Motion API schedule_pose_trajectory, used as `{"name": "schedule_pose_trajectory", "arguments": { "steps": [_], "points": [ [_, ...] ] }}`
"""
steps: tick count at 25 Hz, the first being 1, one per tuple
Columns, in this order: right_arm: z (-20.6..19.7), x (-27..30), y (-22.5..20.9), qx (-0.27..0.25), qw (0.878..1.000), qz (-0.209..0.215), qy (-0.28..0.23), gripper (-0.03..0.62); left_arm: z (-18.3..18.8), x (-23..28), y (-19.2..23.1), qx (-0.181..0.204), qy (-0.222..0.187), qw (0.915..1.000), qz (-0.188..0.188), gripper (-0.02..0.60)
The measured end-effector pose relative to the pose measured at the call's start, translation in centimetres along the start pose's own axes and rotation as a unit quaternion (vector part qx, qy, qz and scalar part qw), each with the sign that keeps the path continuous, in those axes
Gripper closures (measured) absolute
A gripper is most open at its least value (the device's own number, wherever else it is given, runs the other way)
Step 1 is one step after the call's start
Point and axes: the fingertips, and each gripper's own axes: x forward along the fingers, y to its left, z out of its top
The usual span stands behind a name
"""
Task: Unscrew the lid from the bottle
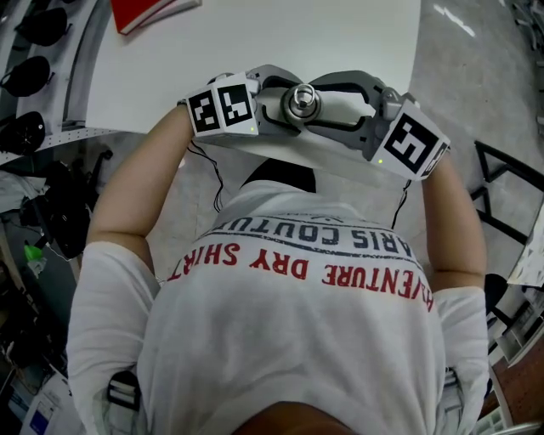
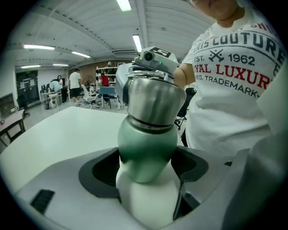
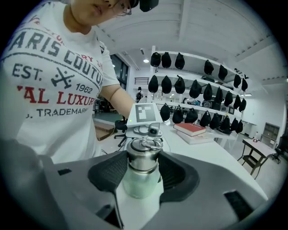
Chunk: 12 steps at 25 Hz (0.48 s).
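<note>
A bottle with a pale green and white body (image 2: 146, 148) and a steel lid (image 2: 153, 101) is held up in front of my chest, over the table's near edge. My left gripper (image 2: 146, 168) is shut on the body, its dark pads (image 2: 101, 168) pressing both sides. My right gripper (image 3: 143, 168) is shut on the steel lid (image 3: 143, 155), which has a ring on top. In the head view the lid (image 1: 302, 102) shows end-on between the left gripper (image 1: 270, 106) and the right gripper (image 1: 350, 110), which meet from either side.
A white table (image 1: 280, 42) lies beyond the grippers, with a red book (image 1: 153, 13) at its far left. Stacked books (image 3: 191, 129) lie on the table. Shelves of black bags (image 3: 198, 85) line the wall. People (image 2: 74, 85) stand far off in the room.
</note>
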Motion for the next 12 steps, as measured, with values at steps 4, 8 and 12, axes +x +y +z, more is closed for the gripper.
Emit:
{"name": "schedule_pose_trajectory", "arguments": {
  "steps": [4, 8, 12],
  "points": [
    [0.02, 0.13, 0.13, -0.001, 1.0, 0.017, 0.0, 0.373, -0.13, 0.01, -0.24, 0.016, 0.008, 0.9996, -0.023, 0.21],
    [-0.09, 0.08, 0.13, 0.002, 1.0, 0.012, 0.007, 0.372, -0.11, 0.04, -0.23, 0.017, 0.004, 0.9996, -0.021, 0.212],
    [0.3, 0.12, 0.07, 0.04, 0.999, -0.029, -0.009, 0.357, 0.01, 0.1, -0.22, 0.001, -0.009, 1.0, 0.003, 0.212]
  ]
}}
